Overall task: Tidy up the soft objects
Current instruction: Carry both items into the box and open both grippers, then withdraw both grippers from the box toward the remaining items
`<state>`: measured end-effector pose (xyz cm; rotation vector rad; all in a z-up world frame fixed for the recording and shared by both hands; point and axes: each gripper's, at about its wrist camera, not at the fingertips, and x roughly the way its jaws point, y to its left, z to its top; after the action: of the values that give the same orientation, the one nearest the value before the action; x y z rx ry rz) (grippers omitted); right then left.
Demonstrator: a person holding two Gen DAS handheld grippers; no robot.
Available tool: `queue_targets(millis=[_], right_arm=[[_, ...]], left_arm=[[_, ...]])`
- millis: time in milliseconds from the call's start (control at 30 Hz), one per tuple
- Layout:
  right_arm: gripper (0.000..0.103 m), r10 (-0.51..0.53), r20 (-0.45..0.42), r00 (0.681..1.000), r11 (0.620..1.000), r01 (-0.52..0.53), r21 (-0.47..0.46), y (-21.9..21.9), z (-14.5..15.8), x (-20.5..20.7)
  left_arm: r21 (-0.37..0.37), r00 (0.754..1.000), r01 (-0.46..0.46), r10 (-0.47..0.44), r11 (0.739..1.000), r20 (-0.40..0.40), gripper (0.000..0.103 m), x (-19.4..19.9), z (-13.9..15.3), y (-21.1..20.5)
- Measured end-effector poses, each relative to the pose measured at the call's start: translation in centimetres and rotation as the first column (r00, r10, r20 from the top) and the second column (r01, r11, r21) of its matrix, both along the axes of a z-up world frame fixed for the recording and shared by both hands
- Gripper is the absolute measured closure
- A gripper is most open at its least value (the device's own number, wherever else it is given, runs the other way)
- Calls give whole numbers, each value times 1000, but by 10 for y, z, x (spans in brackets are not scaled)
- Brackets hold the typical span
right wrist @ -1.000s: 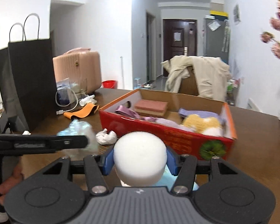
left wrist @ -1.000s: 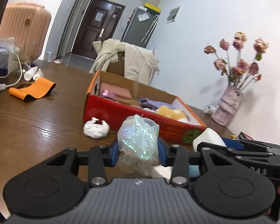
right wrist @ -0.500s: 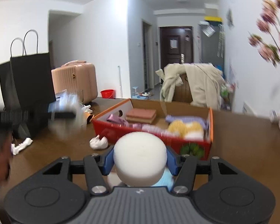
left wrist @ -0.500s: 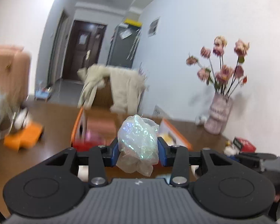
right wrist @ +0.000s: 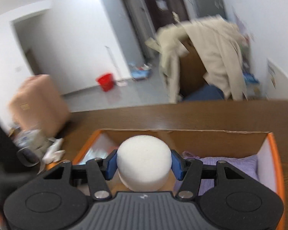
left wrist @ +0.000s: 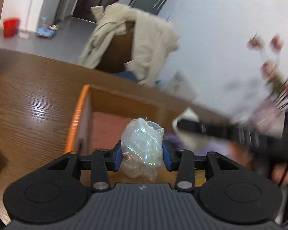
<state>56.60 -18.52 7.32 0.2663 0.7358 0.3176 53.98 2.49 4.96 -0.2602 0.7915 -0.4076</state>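
Note:
My left gripper (left wrist: 142, 151) is shut on a crumpled iridescent clear plastic bag (left wrist: 142, 143) and holds it above the left end of the orange-rimmed cardboard box (left wrist: 76, 118). My right gripper (right wrist: 144, 163) is shut on a round white sponge (right wrist: 144, 164) and holds it above the same box (right wrist: 274, 153). A pink sponge block (left wrist: 109, 126) and a lilac knitted cloth (right wrist: 240, 163) lie inside the box. The right gripper also shows blurred in the left wrist view (left wrist: 211, 130), just to the right of the bag.
The box stands on a brown wooden table (left wrist: 28, 95). A chair draped with a beige coat (left wrist: 140, 44) stands behind it. A vase of dried pink flowers (left wrist: 268, 103) is at the right. White crumpled items (right wrist: 53, 151) and a pink suitcase (right wrist: 36, 103) are left of the box.
Both grippers have moved forward and up, from in front of the box to above it, still holding the bag and the sponge. The views now tilt down into the box.

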Motion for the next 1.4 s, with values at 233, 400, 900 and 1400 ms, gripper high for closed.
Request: queue_targets(millis=[233,400,900,1400], right_arm=[[45,-26,-135,991,996,14,-87,17,-61,62],[40,53,-83,995,966,-72,-249,49,-64,50],[24,81,145,986,983,-55,-177,10,103,-75],[11,174,408,896,969,-84,-231,-55,121,-332]], left_arm=[[310,995,83,-95,947,23,62,-16,-12,-22],[285,999,40,-39,958,-10,62,-19,-15,-17],[267,977,-129,75,955,201,33,-111,125,22],[171,867,-236,128,957,482,3,-340,137,27]])
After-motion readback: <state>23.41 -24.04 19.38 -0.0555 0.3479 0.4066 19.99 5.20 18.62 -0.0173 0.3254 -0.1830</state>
